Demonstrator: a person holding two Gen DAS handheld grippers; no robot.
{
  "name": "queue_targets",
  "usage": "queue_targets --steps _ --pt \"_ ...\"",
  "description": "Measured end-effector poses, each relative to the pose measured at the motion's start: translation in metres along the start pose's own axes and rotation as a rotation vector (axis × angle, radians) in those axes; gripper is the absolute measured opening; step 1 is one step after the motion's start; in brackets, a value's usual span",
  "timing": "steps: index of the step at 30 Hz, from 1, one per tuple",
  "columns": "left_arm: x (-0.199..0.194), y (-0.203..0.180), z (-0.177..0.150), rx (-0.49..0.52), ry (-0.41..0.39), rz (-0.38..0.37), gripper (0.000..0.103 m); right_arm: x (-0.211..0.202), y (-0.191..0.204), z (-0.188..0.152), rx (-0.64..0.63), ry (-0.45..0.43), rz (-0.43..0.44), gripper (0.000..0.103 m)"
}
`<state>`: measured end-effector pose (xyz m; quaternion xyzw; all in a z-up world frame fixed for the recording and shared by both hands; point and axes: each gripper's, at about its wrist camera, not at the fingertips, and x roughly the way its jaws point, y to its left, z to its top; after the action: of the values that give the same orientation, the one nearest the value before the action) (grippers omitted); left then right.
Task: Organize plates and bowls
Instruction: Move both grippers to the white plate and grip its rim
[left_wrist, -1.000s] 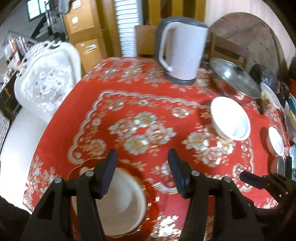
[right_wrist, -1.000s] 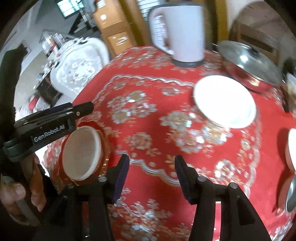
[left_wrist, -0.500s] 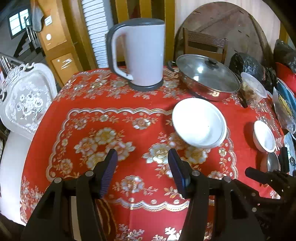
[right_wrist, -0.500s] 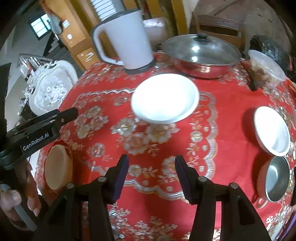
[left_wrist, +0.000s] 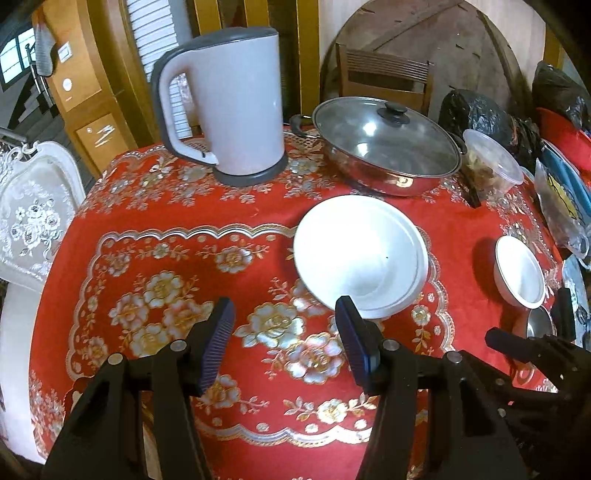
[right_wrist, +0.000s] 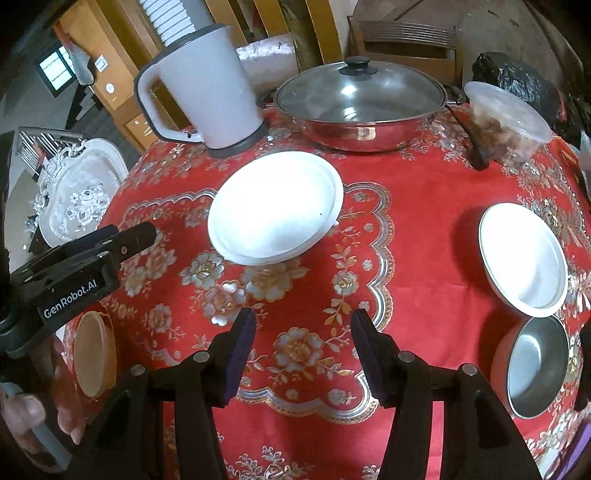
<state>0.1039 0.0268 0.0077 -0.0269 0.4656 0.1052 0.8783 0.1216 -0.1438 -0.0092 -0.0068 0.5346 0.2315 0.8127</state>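
White and smooth, the large bowl (left_wrist: 360, 254) mid-frame could slip from our wide-open, empty left gripper (left_wrist: 284, 341) or right gripper (right_wrist: 301, 350) and knock the kettle (left_wrist: 225, 103).

- The left wrist view looks forward and down over the left tongs (left_wrist: 284, 341) from the near edge of the bench (left_wrist: 155, 258), facing the far kettle (left_wrist: 231, 107).
- The right wrist view sits just right of it, equally near, facing the same way over the right tongs (right_wrist: 303, 354).
- Both share the kettle (right_wrist: 207, 88), the lidded pan (left_wrist: 386, 144) and the large white plate (left_wrist: 360, 254).
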Motion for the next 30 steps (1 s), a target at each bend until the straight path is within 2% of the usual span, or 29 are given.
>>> queue_targets --steps 21,30 --pt "0.044 -0.002 0.02 -0.016 0.041 0.009 0.056 0.033 -0.009 0.04 0.002 0.006 -0.011 0.06" --pt "0.074 0.001 0.026 -0.032 0.096 0.014 0.056 0.051 -0.023 0.052 0.023 -0.009 -0.015 0.06"
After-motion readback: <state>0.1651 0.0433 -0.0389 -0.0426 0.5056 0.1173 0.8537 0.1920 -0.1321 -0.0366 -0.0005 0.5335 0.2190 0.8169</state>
